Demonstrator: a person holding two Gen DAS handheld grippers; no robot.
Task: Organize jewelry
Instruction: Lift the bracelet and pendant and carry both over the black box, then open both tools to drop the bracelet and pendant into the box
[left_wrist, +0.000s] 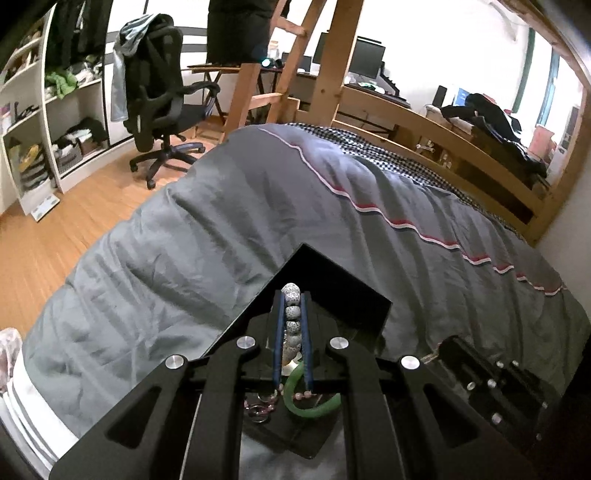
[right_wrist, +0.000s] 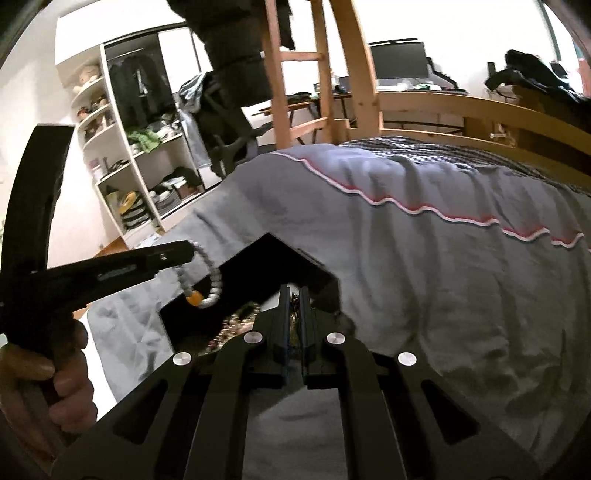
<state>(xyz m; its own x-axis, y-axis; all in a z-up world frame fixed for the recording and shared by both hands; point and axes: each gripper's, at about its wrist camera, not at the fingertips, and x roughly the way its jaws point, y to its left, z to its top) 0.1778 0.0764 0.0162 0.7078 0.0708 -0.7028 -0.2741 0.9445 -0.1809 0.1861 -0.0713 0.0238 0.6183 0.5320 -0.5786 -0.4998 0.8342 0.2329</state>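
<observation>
My left gripper (left_wrist: 293, 295) is shut on a white speckled bead bracelet (left_wrist: 291, 317). It holds it above a black jewelry box (left_wrist: 332, 280) on the grey duvet. In the right wrist view the same bracelet (right_wrist: 212, 280) hangs from the left gripper (right_wrist: 184, 253) with an orange bead at the bottom. A green bangle (left_wrist: 314, 404) and pink bead strands (left_wrist: 262, 404) lie on the black tray under my left gripper. My right gripper (right_wrist: 294, 295) is shut on a dark gold-toned jewelry piece (right_wrist: 294, 325) over the box (right_wrist: 273, 258). Gold and pink beads (right_wrist: 236, 325) lie inside.
The box sits on a bed with a grey duvet (left_wrist: 221, 229) and a wooden frame (left_wrist: 443, 122). An office chair (left_wrist: 162, 96) and white shelves (left_wrist: 29, 110) stand across the wooden floor. A desk with monitors (left_wrist: 365, 59) is behind the bed ladder.
</observation>
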